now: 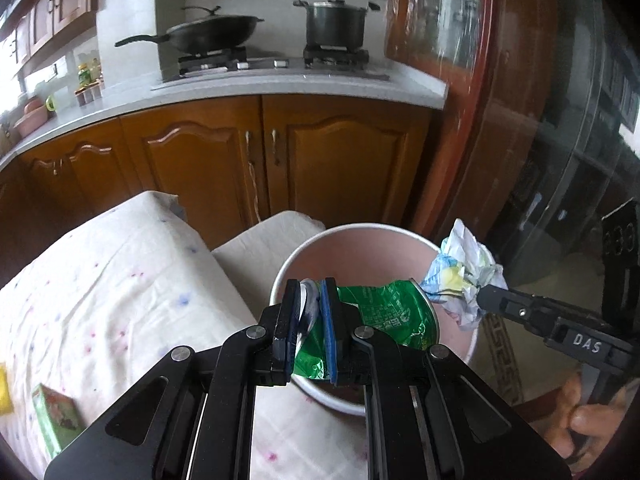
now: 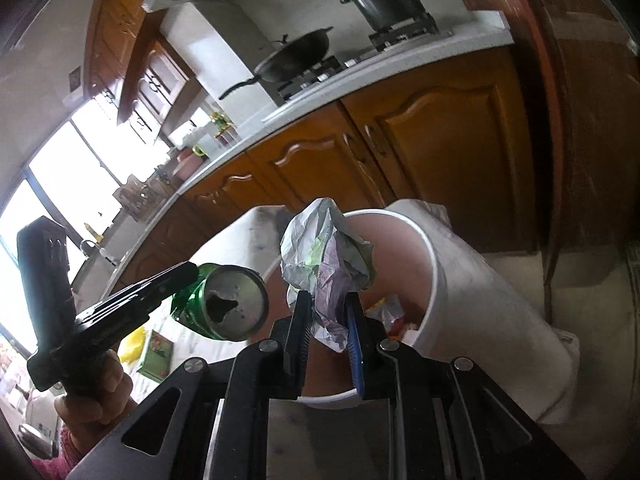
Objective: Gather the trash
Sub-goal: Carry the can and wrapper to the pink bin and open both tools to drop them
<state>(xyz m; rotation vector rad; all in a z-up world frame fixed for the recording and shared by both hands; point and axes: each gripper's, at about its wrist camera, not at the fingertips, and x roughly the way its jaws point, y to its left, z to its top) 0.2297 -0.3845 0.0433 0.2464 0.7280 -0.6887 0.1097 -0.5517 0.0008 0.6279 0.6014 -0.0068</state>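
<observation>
A crushed green can (image 1: 380,316) is pinched in my left gripper (image 1: 310,292), shut on its rim, just over the near edge of the white trash bin (image 1: 408,234). The same can (image 2: 224,304) shows its silver top in the right wrist view, held by the left gripper (image 2: 192,270) left of the bin (image 2: 448,280). My right gripper (image 2: 326,300) is shut on a crumpled paper wrapper (image 2: 326,248) above the bin's mouth. From the left wrist view that wrapper (image 1: 464,272) hangs at the bin's right rim on the right gripper (image 1: 486,294).
Some wrappers (image 2: 390,314) lie inside the bin. A cloth-covered table (image 1: 100,280) carries a small green box (image 1: 56,420) and a yellow item (image 1: 5,396). Wooden cabinets (image 1: 224,160) with a stove, wok (image 1: 212,34) and pot (image 1: 336,24) stand behind; a dark wooden frame (image 1: 500,120) rises at right.
</observation>
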